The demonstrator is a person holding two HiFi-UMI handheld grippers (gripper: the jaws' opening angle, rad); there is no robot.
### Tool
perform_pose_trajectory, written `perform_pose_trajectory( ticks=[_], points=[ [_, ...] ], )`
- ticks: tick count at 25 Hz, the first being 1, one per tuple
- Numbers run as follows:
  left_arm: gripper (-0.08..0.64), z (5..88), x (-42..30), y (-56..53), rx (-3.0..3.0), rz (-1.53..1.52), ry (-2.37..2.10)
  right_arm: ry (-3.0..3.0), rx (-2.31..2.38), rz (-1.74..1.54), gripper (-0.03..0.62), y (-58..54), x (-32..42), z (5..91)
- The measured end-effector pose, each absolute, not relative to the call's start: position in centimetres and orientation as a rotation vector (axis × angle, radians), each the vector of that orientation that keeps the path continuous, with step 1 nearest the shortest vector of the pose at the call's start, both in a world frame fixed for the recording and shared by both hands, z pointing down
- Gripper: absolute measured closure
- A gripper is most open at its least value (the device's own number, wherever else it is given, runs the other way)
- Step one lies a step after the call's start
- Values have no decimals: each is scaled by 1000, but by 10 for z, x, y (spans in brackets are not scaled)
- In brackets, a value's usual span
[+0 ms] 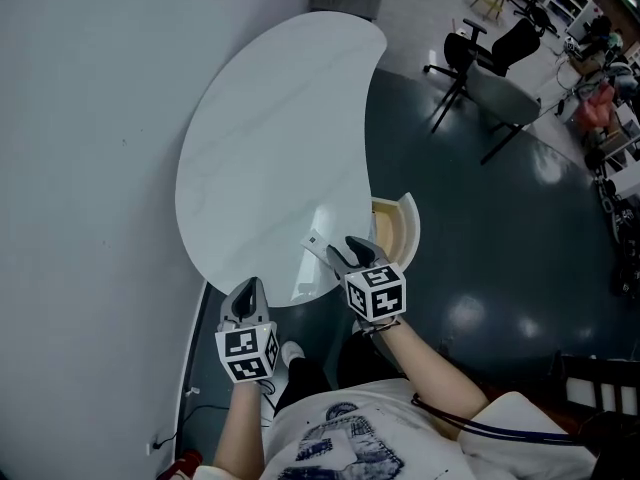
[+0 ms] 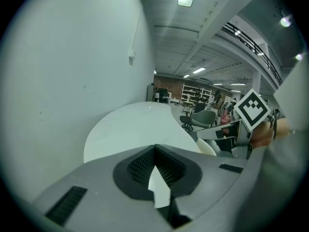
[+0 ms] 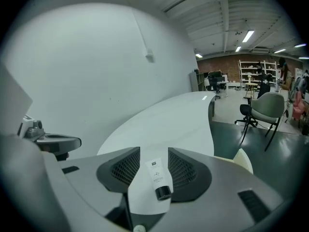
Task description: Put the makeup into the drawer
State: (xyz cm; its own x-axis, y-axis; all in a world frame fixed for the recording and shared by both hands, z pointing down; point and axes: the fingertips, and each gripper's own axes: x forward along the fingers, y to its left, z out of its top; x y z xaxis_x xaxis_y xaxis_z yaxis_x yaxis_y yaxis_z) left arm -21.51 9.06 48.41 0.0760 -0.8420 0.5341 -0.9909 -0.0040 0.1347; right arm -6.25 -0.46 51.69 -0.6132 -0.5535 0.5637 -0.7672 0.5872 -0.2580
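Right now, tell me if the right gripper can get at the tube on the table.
Probably yes. The tube lies on the table right between the right gripper's open jaws, with nothing else near to block it.

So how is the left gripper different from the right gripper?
The left gripper has its fingers shut together; the right gripper has its fingers apart. Nothing sits in the left gripper, while a white tube lies on the table between the right gripper's fingers. The right gripper is nearer the open drawer than the left gripper. Both are grey and point toward the table.
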Motion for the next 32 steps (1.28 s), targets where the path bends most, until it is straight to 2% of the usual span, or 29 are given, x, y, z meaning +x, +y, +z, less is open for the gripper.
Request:
perform_pose_trajectory(
  ticks=[3,5,32],
  points=[
    [512,488,-214,88,1875,416,-1812,-2383,992,691,368,-3,-70,529],
    [512,490,-212,84,1865,415,-1814,-2371,958,684,357,-3,-72,537],
    [512,521,-212,75,1702,433,-1875,-2223,724,652,359,-5,-82,620]
  ],
)
